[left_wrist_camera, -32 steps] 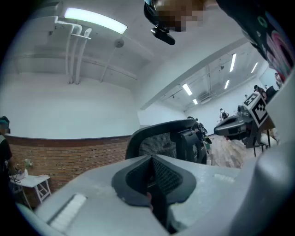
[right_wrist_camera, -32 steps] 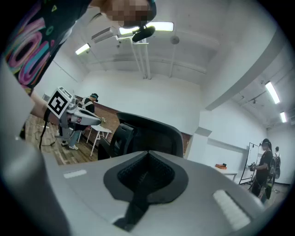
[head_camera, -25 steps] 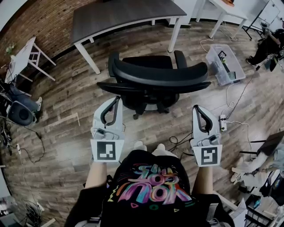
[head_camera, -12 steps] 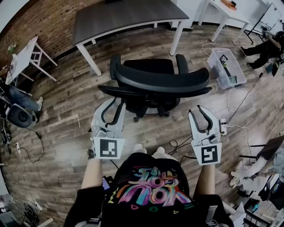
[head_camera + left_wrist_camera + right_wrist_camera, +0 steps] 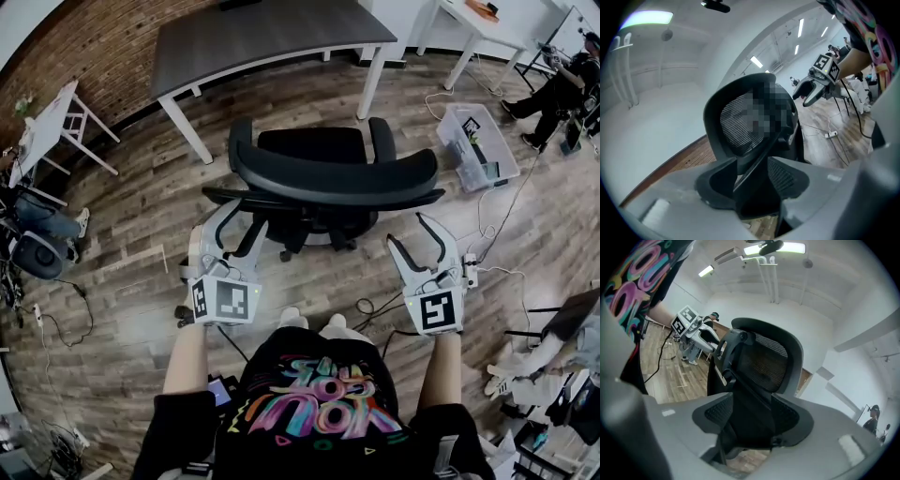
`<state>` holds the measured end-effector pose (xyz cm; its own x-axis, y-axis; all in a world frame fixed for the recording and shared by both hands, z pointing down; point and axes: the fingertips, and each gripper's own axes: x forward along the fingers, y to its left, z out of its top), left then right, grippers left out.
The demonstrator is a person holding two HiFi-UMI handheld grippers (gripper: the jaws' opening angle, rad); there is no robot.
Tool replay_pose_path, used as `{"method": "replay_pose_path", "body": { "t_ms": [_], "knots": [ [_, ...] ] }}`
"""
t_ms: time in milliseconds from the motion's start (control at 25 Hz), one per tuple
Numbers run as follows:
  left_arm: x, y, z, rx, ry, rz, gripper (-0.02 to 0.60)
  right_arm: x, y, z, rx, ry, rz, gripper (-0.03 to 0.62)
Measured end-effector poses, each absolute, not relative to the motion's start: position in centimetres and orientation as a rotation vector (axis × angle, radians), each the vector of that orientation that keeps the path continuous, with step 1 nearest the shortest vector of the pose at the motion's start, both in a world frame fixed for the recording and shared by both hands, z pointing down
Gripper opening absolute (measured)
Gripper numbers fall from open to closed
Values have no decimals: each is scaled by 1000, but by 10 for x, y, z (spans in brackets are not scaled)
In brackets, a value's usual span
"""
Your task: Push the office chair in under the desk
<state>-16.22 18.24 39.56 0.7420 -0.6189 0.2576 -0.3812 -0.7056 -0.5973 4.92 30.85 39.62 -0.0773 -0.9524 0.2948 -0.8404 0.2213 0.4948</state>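
Note:
The black office chair (image 5: 333, 173) stands on the wood floor with its back toward me, short of the dark-topped desk (image 5: 262, 33) with white legs. My left gripper (image 5: 234, 227) is just behind the left end of the backrest, and my right gripper (image 5: 410, 232) is behind its right end. The jaws of both have just been opening and stand open, with nothing pressed between the pads. In the left gripper view the mesh backrest (image 5: 754, 122) rises beyond the left gripper (image 5: 754, 187), and the right gripper view shows it (image 5: 764, 362) beyond the right gripper (image 5: 750, 427).
A clear plastic box (image 5: 475, 136) sits on the floor at right, with cables and a power strip (image 5: 469, 267) near my right hand. A white table (image 5: 483, 23) is at the back right and a small white stand (image 5: 47, 122) at left. A person (image 5: 562, 84) sits far right.
Both grippers went from shut to open and sank lower behind the chair's back. The left gripper rolled. The chair has stayed where it was.

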Motion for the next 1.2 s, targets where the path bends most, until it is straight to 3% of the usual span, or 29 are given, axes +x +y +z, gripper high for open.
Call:
{"method": "replay_pose_path", "body": {
  "t_ms": [480, 1200],
  "knots": [
    [-145, 161, 423, -2228, 603, -753, 221, 67, 268, 419, 1414, -1837, -429, 298],
    [-134, 156, 441, -2207, 529, -838, 236, 77, 249, 430, 1371, -1844, -459, 256]
  ]
}}
